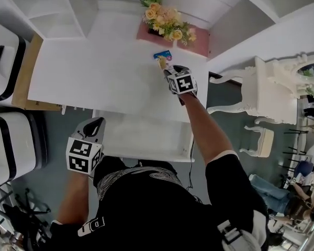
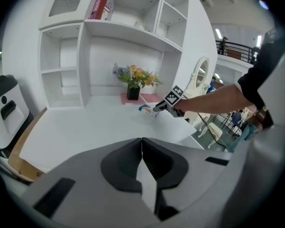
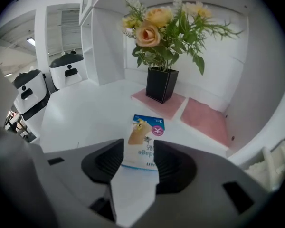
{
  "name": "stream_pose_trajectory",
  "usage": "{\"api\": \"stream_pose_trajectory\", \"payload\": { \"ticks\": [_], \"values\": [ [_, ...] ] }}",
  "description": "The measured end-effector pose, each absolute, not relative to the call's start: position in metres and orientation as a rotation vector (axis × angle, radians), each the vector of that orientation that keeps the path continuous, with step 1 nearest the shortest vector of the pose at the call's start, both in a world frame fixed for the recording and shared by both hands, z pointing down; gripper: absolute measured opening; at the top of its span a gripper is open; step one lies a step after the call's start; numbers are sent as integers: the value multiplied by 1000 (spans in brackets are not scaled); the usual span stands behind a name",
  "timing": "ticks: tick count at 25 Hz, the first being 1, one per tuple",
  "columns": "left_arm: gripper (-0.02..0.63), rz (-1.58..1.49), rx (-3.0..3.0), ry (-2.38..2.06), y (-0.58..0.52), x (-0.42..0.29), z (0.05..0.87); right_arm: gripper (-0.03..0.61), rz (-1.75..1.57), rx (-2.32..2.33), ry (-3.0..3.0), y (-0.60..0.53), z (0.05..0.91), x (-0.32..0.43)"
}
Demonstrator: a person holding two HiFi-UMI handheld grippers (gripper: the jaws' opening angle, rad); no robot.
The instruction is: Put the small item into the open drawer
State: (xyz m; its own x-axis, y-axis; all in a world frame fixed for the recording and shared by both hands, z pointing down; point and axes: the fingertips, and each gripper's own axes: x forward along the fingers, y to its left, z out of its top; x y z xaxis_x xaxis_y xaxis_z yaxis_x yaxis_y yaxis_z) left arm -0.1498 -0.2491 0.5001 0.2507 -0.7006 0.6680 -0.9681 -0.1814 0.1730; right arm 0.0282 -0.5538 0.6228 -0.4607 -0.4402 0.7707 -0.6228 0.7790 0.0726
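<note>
The right gripper (image 3: 138, 152) has its jaws partly spread, one on each side of the near end of a small printed packet (image 3: 145, 139). The pads look clear of it, so nothing is pinched yet. The packet lies flat on the white desk top (image 3: 85, 118), just in front of the black flower vase (image 3: 162, 83) and the pink mats (image 3: 204, 118). A flat packet gives the jaws little to bite on, so the tips should probably go right down to the desk surface, square to the packet's long sides, before closing on its edges. Too high a grip risks sliding off or only buckling the wrapper. A slight tilt to lift one edge first may help. The lift should stay low and short of the flowers. The carry then runs back towards the person to the open drawer (image 1: 146, 137), which stands pulled out below the desk's front edge. The left gripper (image 2: 142, 146), jaws pressed together on nothing, hangs by the drawer's left corner and should keep clear of the drop.
</note>
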Motion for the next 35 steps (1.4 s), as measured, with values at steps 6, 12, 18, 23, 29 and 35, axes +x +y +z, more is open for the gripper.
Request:
{"api": "stream_pose_trajectory", "payload": {
  "ticks": [6,12,18,23,29,35],
  "values": [
    [15,587,1901,-1539,-250,-154,508,299,304,810,-2097,-589,641,14],
    [15,585,1858,-1566,-246,-165,509,399,374,856,-2070,-610,654,5],
    [15,577,1810,-1560,-233,-170,520,428,433,812,-2011,-612,673,-2],
    [15,542,1793,-1583,-232,-183,517,428,485,817,-1996,-609,678,-1],
    [15,521,1813,-1585,-237,-192,512,428,520,806,-2009,-603,676,-2],
    [15,518,1861,-1546,-242,-184,509,428,478,805,-2026,-596,660,-1]
  ]
}}
